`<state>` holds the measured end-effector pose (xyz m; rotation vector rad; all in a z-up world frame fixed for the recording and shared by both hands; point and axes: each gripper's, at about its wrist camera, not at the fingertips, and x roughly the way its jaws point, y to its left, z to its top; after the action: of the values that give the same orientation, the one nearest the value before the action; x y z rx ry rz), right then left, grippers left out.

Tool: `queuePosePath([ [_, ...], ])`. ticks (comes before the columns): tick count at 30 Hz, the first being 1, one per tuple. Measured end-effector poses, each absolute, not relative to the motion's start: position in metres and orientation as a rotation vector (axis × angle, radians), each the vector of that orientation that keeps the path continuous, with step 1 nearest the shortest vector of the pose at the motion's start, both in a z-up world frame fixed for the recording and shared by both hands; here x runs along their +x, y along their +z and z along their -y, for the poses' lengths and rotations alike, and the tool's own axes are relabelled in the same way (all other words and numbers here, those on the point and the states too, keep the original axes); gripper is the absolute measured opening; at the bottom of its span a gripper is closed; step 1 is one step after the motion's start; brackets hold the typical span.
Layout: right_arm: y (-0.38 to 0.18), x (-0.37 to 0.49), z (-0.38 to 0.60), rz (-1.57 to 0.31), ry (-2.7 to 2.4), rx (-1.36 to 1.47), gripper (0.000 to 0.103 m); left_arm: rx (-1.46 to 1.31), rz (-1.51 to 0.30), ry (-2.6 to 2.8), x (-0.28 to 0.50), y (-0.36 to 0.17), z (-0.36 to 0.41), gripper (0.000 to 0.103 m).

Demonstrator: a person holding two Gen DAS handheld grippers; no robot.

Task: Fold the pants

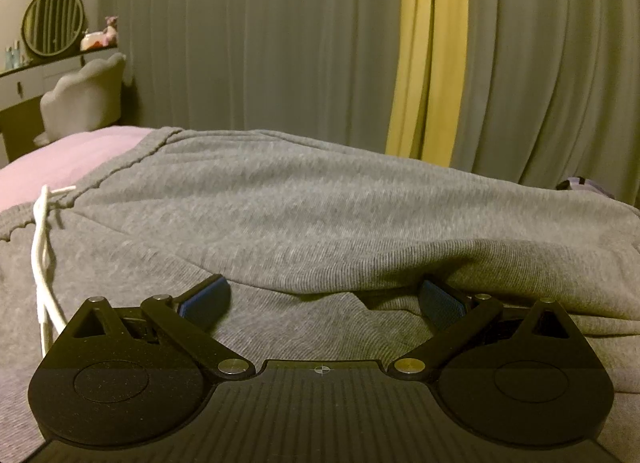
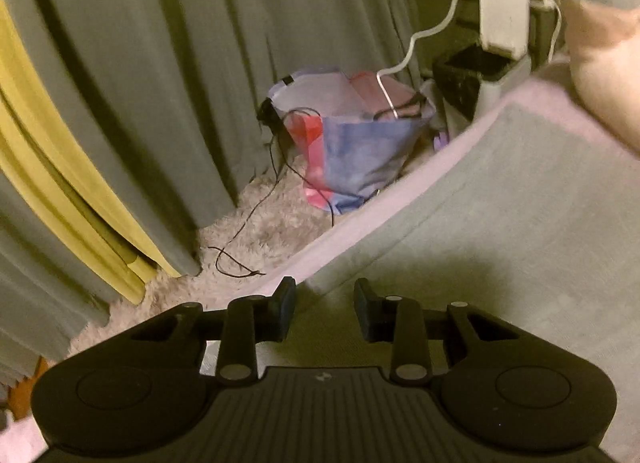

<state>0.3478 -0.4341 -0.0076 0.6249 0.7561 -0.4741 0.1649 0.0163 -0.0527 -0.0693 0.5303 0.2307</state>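
Grey pants (image 1: 304, 199) on pink bed (image 1: 60, 159)

A bed (image 1: 60, 159) with a pink sheet carries grey pants (image 1: 300, 203), spread across its near side.

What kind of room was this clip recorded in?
Most likely a bedroom: a pink-sheeted bed holding the grey drawstring sweatpants, a vanity shelf with a round mirror, and floor-length grey curtains.
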Motion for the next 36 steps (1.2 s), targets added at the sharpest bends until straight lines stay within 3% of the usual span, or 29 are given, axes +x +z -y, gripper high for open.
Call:
queuePosePath([
  [6, -0.018, 0.351, 0.429, -0.742, -0.564, 0.650, 0.033, -0.067, -0.531, 0.232, 0.166, -0.053, -0.016, 0.103],
  [10, -0.014, 0.350, 0.438, -0.732, -0.563, 0.747, 0.040, -0.069, -0.532, 0.231, 0.166, -0.053, -0.017, 0.103],
  [14, -0.020, 0.358, 0.433, -0.769, -0.588, 0.658, 0.040, -0.071, -0.533, 0.230, 0.166, -0.053, -0.017, 0.103],
  [16, -0.019, 0.364, 0.425, -0.798, -0.604, 0.566, 0.035, -0.069, -0.532, 0.231, 0.166, -0.053, -0.017, 0.103],
  [17, -0.017, 0.366, 0.421, -0.815, -0.619, 0.512, 0.016, -0.069, -0.533, 0.231, 0.166, -0.053, -0.017, 0.103],
  [18, -0.016, 0.366, 0.418, -0.822, -0.602, 0.464, 0.009, -0.071, -0.532, 0.231, 0.166, -0.053, -0.017, 0.103],
  [20, -0.009, 0.358, 0.420, -0.810, -0.564, 0.442, 0.003, -0.075, -0.532, 0.229, 0.166, -0.053, -0.018, 0.103],
  [24, 0.032, 0.289, 0.427, -0.652, -0.474, 0.431, 0.002, -0.085, -0.527, 0.227, 0.167, -0.052, -0.019, 0.103],
  [28, 0.061, 0.160, 0.426, -0.533, -0.455, 0.488, 0.002, -0.116, -0.522, 0.221, 0.166, -0.051, -0.023, 0.103],
  [32, 0.046, 0.043, 0.399, -0.625, -0.470, 0.444, 0.002, -0.155, -0.515, 0.211, 0.165, -0.049, -0.028, 0.103],
  [36, 0.001, 0.005, 0.411, -0.805, -0.556, 0.522, 0.001, -0.159, -0.518, 0.210, 0.165, -0.049, -0.028, 0.103],
])
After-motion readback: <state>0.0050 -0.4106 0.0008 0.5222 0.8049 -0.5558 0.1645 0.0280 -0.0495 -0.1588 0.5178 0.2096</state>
